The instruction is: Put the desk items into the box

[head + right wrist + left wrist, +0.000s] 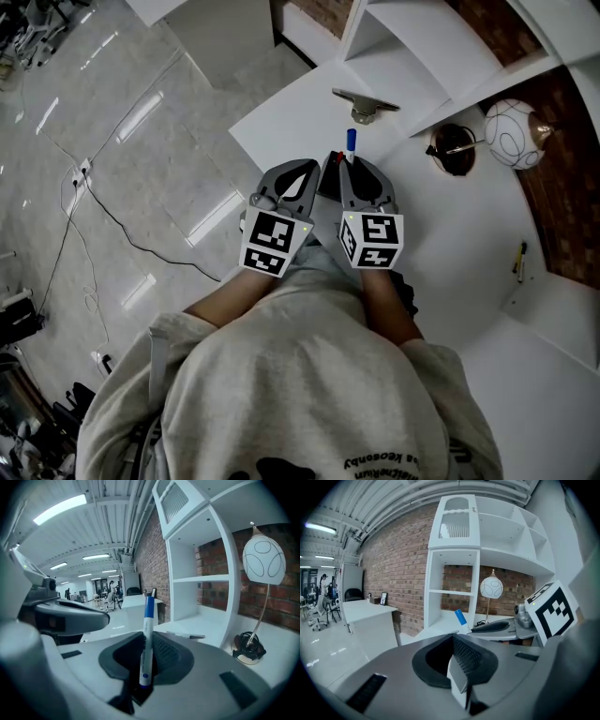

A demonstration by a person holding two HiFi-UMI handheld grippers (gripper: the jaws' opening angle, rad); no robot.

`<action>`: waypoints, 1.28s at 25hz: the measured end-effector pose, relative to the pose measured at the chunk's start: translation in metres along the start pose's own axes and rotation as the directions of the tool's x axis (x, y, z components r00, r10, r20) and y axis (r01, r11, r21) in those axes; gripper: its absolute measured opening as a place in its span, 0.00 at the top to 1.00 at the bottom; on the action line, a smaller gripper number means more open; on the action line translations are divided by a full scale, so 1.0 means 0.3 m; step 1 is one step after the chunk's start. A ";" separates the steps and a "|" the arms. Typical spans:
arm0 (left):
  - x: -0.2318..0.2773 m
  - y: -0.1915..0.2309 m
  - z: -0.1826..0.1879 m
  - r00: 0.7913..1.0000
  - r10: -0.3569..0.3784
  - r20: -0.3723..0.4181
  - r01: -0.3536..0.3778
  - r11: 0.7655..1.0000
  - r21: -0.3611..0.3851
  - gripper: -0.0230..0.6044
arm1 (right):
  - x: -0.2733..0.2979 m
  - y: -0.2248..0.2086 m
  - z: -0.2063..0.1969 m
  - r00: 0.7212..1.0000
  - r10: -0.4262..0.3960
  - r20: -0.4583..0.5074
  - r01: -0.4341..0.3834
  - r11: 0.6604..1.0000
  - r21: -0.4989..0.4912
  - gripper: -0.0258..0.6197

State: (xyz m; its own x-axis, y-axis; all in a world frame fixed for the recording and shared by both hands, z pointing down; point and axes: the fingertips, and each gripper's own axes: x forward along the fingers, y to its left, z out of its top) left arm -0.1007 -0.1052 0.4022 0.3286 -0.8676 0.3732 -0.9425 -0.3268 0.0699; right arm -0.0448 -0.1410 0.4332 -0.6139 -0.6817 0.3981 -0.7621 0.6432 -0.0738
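Marker (146,634), blue-capped, stands upright, clamped in right gripper (351,169). Left gripper (311,173) jaws closed on white block (458,679).

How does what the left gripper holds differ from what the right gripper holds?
The left gripper clamps a short, flat white block; the right gripper clamps a long, slim marker with a blue cap. The white block sits low between its jaws; the marker rises well above its own. Both grippers are shut on something.

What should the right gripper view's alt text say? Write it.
The right gripper is shut on an upright blue-and-white marker. Beyond stand white shelves against a brick wall, with a globe lamp at right.
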 end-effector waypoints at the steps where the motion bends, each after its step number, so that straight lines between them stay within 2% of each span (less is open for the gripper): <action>1: -0.001 0.005 -0.001 1.000 0.003 -0.001 -0.003 1.000 -0.003 0.96 | 0.006 0.000 -0.009 1.000 -0.002 -0.019 0.002 1.000 -0.004 0.84; 6: 0.004 0.008 -0.001 1.000 0.002 0.001 -0.002 1.000 -0.010 0.96 | 0.020 -0.005 -0.054 0.996 -0.004 -0.092 0.004 1.000 -0.005 0.84; 14: 0.012 -0.007 0.003 1.000 -0.009 0.006 0.009 1.000 -0.010 0.96 | 0.026 0.012 -0.074 0.983 0.037 -0.182 -0.036 0.999 0.008 0.84; 17: 0.010 -0.010 0.003 1.000 -0.011 0.009 0.011 1.000 -0.010 0.96 | 0.025 0.019 -0.074 0.980 0.047 -0.192 -0.045 0.999 0.014 0.80; 22: 0.003 -0.013 0.009 1.000 -0.012 0.015 0.013 1.000 -0.009 0.96 | 0.011 0.015 -0.070 0.983 0.030 -0.183 -0.028 1.000 0.012 0.79; 27: -0.007 -0.024 0.022 0.999 -0.027 0.027 0.028 1.000 -0.004 0.96 | -0.019 0.003 -0.023 0.992 -0.004 -0.129 0.005 1.000 0.013 0.79; 30: -0.012 -0.035 0.033 0.998 -0.044 0.035 0.044 0.999 0.001 0.96 | -0.045 -0.010 0.013 0.995 -0.047 -0.091 0.048 0.999 0.005 0.87; 32: -0.018 -0.042 0.041 0.998 -0.053 0.041 0.053 0.999 0.012 0.96 | -0.064 -0.014 0.035 0.995 -0.069 -0.068 0.069 0.998 -0.002 0.90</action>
State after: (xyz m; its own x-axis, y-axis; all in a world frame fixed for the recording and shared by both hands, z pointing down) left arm -0.0898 -0.1010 0.3879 0.3807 -0.8635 0.3309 -0.9230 -0.3768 0.0786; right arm -0.0321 -0.1342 0.4161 -0.5442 -0.6995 0.4633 -0.8024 0.5952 -0.0439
